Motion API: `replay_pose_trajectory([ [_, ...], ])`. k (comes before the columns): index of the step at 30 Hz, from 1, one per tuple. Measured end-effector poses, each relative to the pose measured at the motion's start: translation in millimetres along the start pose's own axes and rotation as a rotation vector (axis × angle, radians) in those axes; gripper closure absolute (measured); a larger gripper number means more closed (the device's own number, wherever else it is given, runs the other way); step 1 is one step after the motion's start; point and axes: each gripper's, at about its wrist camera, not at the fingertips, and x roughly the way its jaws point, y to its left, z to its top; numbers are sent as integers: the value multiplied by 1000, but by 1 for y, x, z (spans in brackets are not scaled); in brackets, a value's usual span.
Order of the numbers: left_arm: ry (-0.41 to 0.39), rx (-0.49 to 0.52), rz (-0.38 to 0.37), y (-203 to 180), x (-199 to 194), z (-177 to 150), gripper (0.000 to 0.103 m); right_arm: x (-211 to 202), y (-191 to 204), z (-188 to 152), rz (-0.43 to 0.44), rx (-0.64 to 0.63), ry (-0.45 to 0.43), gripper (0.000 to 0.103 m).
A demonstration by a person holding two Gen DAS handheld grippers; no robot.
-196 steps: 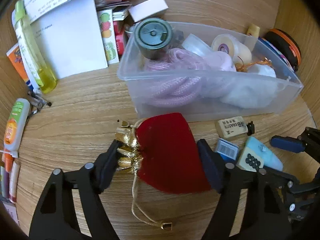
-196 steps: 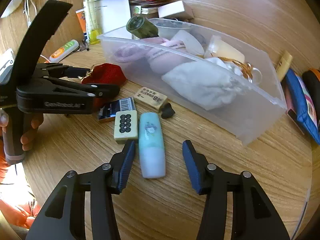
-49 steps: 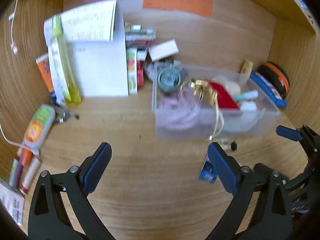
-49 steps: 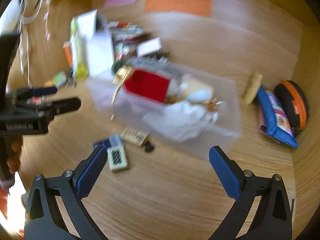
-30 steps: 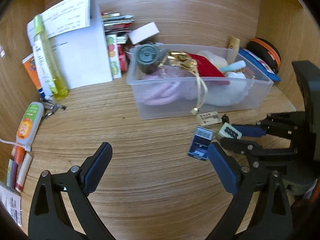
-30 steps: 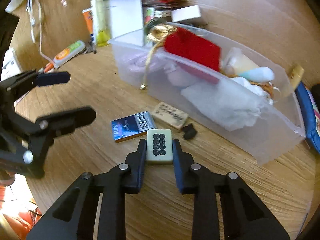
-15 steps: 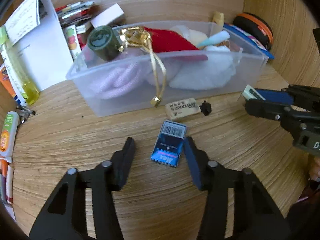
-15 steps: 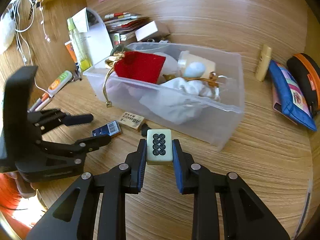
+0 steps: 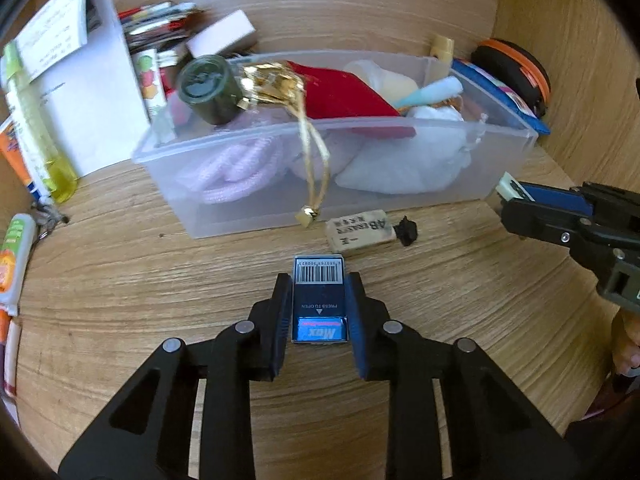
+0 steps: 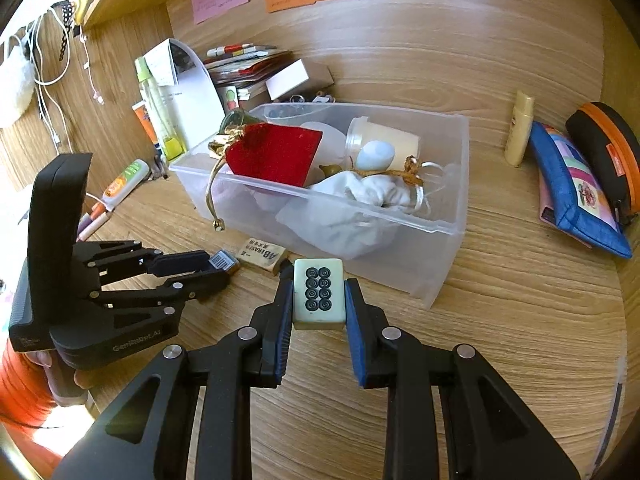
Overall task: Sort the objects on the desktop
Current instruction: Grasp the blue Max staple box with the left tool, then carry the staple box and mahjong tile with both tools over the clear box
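Note:
A small blue box with a barcode lies on the wooden desk. My left gripper straddles it, jaws closing, pads against its two long sides. The right wrist view shows that gripper low at the left, on the box. My right gripper is shut on a cream mahjong tile with dark circles, held above the desk in front of the clear plastic bin. The bin holds a red pouch, pink rope and white cloth.
An eraser and a small black piece lie between the box and the bin. White paper stand, yellow bottle and tubes crowd the left. A blue pouch and orange-rimmed case sit right.
My left gripper came forward and down, and its jaws closed from wide open onto the blue box. My right gripper lifted the mahjong tile off the desk and rolled slightly.

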Motion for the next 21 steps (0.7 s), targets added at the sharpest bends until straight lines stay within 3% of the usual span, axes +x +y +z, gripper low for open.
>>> replay_pose_trajectory([
  [8, -107, -61, -3, 12, -37, 2, 77, -12, -8, 6, -3, 25, -28, 81],
  [21, -238, -95, 9, 33, -72, 33, 77, -30, -12, 30, -15, 27, -106, 81],
])
